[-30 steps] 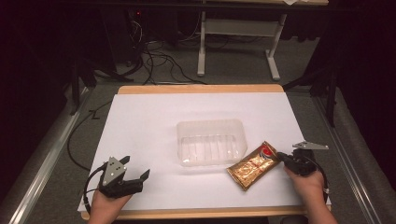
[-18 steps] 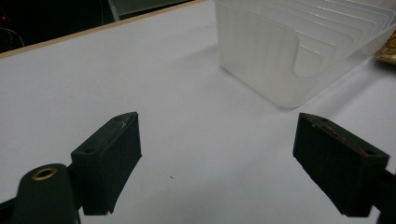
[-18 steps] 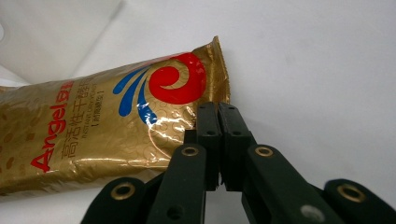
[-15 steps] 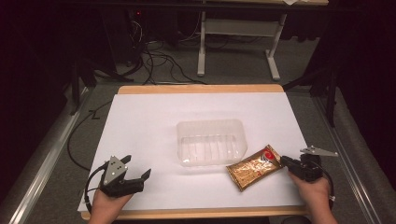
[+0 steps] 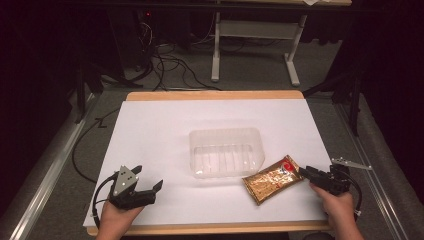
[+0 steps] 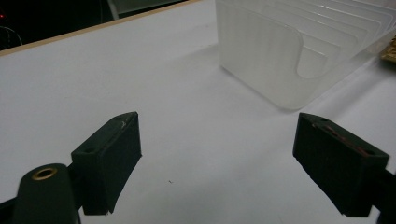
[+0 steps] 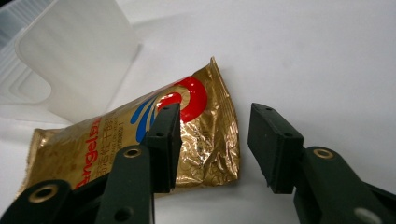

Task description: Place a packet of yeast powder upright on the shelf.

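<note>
A gold foil packet [image 5: 272, 179] with a red mark lies flat on the white table, just right of a clear plastic tray [image 5: 226, 151]. My right gripper [image 5: 306, 173] is open at the packet's right end; in the right gripper view its jaws stand a little apart over the packet [image 7: 140, 140] edge, nothing pinched between them [image 7: 213, 140]. The tray's corner [image 7: 70, 60] sits just beyond the packet. My left gripper [image 5: 149, 179] rests open at the table's front left, apart from the tray. In the left gripper view its jaws [image 6: 217, 158] are wide, with the tray [image 6: 289, 51] farther ahead.
The white sheet [image 5: 165, 125] covers the wooden table. Bare room lies left of and behind the tray. Cables [image 5: 170, 70] and a white desk frame [image 5: 250, 35] stand on the dark floor beyond the far edge. A metal rail [image 5: 45, 165] runs along the left.
My right gripper has slid back toward the right front, off the packet's end. The packet has settled slightly lower and flatter. The left gripper has not moved.
</note>
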Tool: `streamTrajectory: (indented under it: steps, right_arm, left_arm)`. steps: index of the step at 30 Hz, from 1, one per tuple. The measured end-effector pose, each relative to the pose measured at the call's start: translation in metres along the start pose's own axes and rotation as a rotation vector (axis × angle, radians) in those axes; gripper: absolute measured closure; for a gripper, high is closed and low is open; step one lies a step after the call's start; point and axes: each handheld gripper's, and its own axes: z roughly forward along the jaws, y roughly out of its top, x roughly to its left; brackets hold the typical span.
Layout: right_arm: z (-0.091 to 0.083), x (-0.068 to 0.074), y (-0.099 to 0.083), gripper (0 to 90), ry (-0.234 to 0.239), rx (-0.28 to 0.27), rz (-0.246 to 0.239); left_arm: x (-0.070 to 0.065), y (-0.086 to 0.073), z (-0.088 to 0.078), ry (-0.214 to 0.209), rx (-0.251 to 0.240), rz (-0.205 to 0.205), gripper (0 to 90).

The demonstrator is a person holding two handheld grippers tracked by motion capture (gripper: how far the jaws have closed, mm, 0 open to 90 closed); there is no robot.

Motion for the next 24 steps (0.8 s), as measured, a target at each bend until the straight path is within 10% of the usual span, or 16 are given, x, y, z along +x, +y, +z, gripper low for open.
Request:
streamTrajectory:
  steps: [24]
  right_arm:
    - [0.0088,-0.0118,-0.0052,43.2,0.138,0.055,0.223]
  left_arm:
    - [-0.0011,-0.0008,-0.0003,-0.001,0.001,0.002,16.0]
